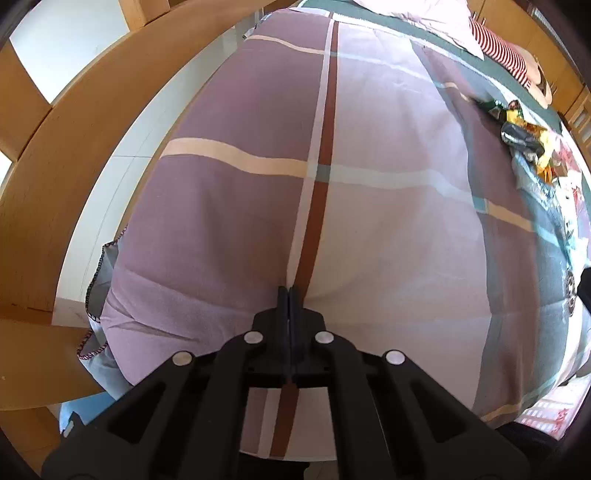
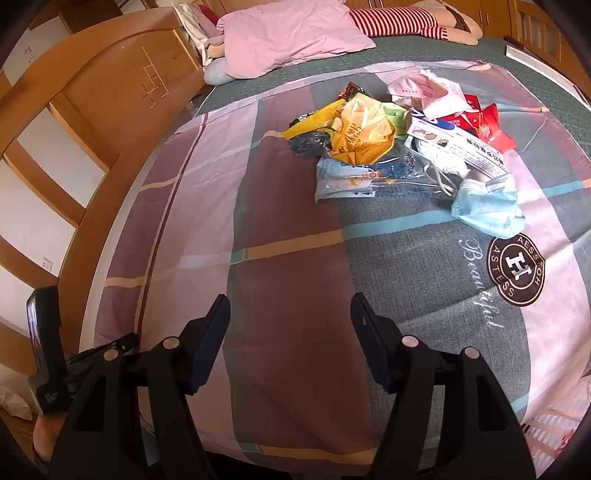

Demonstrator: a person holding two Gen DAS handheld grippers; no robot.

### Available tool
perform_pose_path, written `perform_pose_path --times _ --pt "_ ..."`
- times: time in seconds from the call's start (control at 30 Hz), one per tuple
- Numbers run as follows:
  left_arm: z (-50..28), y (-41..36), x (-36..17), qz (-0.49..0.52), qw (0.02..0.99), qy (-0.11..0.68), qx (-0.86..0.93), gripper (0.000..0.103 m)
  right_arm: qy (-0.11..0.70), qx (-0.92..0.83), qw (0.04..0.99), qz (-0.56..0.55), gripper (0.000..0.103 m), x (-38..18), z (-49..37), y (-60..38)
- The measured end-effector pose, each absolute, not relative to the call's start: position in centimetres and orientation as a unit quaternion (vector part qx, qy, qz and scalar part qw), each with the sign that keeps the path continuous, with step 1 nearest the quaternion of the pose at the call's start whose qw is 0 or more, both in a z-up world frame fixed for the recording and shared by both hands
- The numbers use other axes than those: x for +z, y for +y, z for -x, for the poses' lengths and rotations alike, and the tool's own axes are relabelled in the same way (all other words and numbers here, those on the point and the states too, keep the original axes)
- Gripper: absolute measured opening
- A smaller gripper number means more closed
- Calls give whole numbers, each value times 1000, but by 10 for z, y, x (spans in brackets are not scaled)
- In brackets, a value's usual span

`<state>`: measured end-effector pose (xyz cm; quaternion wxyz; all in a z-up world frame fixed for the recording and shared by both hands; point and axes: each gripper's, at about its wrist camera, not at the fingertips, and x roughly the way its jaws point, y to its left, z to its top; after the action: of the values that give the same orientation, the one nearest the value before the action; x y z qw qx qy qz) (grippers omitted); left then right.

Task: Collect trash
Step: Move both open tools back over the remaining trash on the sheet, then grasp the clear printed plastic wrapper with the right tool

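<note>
Wooden bed frame (image 2: 92, 110) along the left edge, pink pillow (image 2: 291, 35) and a red-striped plush (image 2: 397, 20) at the head of the bed. Trash pile (image 2: 402, 144) heaped on the plaid sheet (image 2: 288, 258) right of centre: yellow snack bag (image 2: 364, 133), white box (image 2: 458, 142), red wrappers (image 2: 487, 123), blue face mask (image 2: 487, 205) nearest. Bare sheet only between right claw (image 2: 290, 306), fingers spread and empty, and the pile. Seen from the left wrist: left claw (image 1: 289, 295) pressed together, tips touching the sheet, whether pinching it unclear; trash (image 1: 524, 136) only a sliver at far right.
</note>
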<state>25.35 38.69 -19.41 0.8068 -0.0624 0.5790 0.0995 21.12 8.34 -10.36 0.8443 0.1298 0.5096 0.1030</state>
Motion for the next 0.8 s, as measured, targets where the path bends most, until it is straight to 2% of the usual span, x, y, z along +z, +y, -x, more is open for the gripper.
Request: perform_pose_path --times 0.13,0.23,0.27,0.3,0.33,0.37,0.47,0.57,0.63,0.7,0.8 --pt "-259 387 -195 59 807 578 105 2 514 102 840 -137 66 -105 -214 78" --pt "-255 386 -184 55 818 560 117 6 512 107 841 -142 66 -104 -215 74" --pt "-256 386 -179 55 824 551 119 24 510 109 841 -145 66 -103 -215 73" --pt "-258 384 -173 58 830 542 120 59 507 110 842 -149 66 -102 -216 71" --pt "-258 382 -163 67 840 525 119 72 503 111 843 -157 66 -100 -217 66" --pt "-258 379 -153 79 853 503 113 78 491 104 848 -170 66 -95 -220 57" --pt "-261 360 -133 100 876 466 76 80 454 37 869 -191 67 -85 -230 25" --pt "-266 333 -122 112 885 450 46 89 456 -8 868 -194 67 -89 -249 6" --pt "-272 314 -123 117 878 462 38 92 466 -16 863 -191 68 -97 -270 5" --pt "-280 301 -128 123 869 477 40 93 476 -24 860 -185 75 -106 -290 10" --pt "-279 297 -140 144 847 508 57 94 491 -49 855 -161 76 -123 -318 25"
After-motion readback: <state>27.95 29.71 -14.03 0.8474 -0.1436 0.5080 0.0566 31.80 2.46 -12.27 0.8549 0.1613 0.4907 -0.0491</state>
